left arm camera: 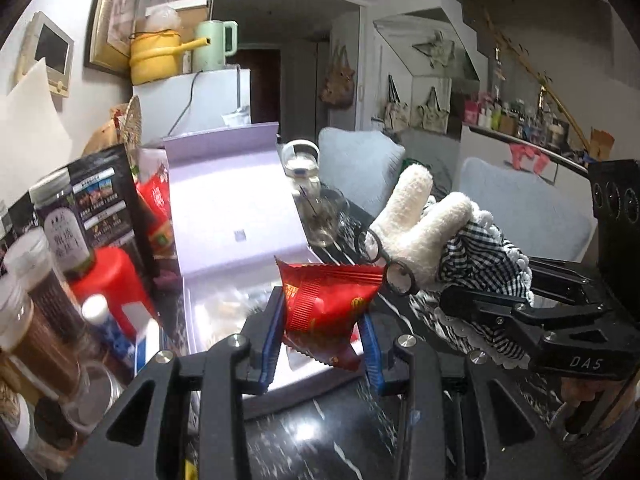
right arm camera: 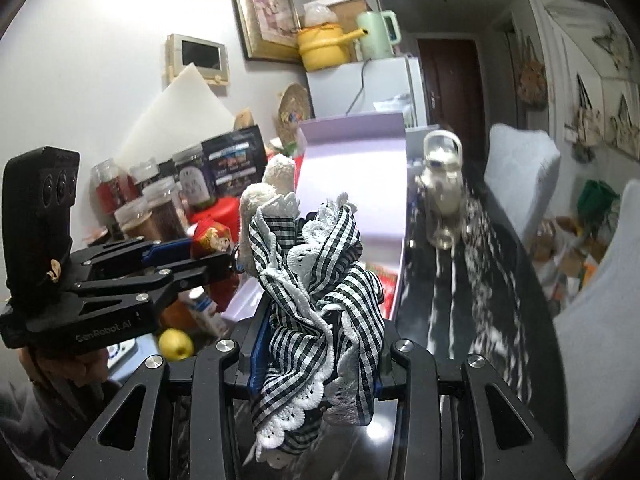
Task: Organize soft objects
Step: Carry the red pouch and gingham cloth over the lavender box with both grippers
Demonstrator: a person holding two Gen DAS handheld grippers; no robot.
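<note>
Red foil is seen clamped between the blue-padded fingers of the left tool (left arm camera: pixel 322 322): a small snack packet (left arm camera: pixel 326 306) is held above the near end of an open lilac box (left arm camera: pixel 236 216), which lies on the dark marbled counter (left arm camera: pixel 320 440). At two o'clock from the packet, a plush toy (left arm camera: pixel 424 228) with two white fleecy ears, black round glasses and a black-and-white checked, lace-edged dress is carried by the right tool (left arm camera: pixel 480 304). In the right wrist view the right tool (right arm camera: pixel 316 336) is shown closed on the bunched checked dress (right arm camera: pixel 320 292), the ears pointing to eleven o'clock. The toy is held in the air, just beside the box. Jars (left arm camera: pixel 36 280) and a red tub (left arm camera: pixel 110 280) are crowded at nine o'clock, and a glass teapot (right arm camera: pixel 442 184) stands farther along the counter.
</note>
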